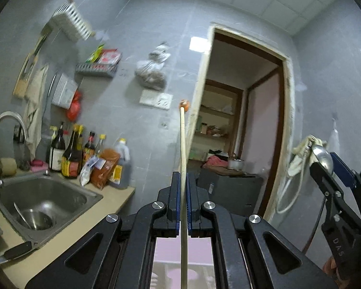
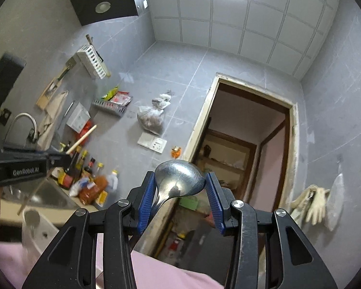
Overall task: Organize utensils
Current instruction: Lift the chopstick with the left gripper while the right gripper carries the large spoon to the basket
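left gripper (image 1: 184, 183): clamped narrow on chopstick (image 1: 183, 144), frame centre, tip up | right gripper (image 2: 180, 183): pads grip steel spoon (image 2: 179, 178) bowl, centre | step: carry both to a holder, likely white rack (image 2: 92, 63) upper left | advice: keep the grips firm and level, lower handles first

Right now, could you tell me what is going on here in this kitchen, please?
A person holds a gripper in each hand, sorting utensils. The left gripper is shut on a thin pale wooden chopstick. The right gripper clamps the bowl of a shiny metal spoon. Both are raised beside the steel sink, facing the grey tiled wall.
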The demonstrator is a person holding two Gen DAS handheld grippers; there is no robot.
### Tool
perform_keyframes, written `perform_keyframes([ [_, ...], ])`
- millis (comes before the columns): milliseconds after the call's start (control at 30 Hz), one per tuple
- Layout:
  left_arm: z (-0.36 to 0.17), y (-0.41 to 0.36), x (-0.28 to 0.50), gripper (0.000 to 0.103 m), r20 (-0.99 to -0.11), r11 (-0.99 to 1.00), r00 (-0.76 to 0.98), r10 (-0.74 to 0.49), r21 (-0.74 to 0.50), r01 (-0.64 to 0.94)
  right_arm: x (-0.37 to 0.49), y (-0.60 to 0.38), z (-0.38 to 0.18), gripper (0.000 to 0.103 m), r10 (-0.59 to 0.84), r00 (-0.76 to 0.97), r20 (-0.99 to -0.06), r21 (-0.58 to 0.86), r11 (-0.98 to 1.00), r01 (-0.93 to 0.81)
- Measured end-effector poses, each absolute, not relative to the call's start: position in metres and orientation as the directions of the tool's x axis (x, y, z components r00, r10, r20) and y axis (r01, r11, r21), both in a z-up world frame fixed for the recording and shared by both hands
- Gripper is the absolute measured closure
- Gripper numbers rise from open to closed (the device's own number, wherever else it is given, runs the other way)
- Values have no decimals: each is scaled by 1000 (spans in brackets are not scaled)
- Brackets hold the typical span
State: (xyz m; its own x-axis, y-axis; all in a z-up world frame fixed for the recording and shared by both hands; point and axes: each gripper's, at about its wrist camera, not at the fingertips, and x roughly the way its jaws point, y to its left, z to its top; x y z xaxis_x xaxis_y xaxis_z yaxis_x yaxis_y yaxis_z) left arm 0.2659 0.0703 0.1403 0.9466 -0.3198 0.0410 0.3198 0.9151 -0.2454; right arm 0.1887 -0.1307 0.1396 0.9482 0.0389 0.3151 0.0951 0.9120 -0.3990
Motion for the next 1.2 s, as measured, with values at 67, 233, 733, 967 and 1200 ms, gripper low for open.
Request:
perform_keyframes([
  [67, 136, 84, 283, 100, 11, 899, 944, -331, -300, 319, 203, -124, 138, 63, 42, 952, 302, -385, 919, 82],
  [233, 118, 108, 309, 100, -24, 858, 943, -331, -424, 291, 231, -115, 127, 63, 37, 967, 252, -367, 928, 60],
  [733, 86, 82, 307, 100, -45, 907, 962, -271, -347, 239, 258, -108, 87, 63, 45, 989, 143, -402, 916, 16],
  [967, 74, 69, 303, 100, -109, 921, 954, -280, -311, 234, 258, -105, 73, 63, 75, 993, 95, -432, 901, -27],
  [1200, 69, 66, 293, 99, -167, 917, 933, -318, -305, 258, 255, -109, 71, 63, 107, 993, 40, -428, 900, -80],
])
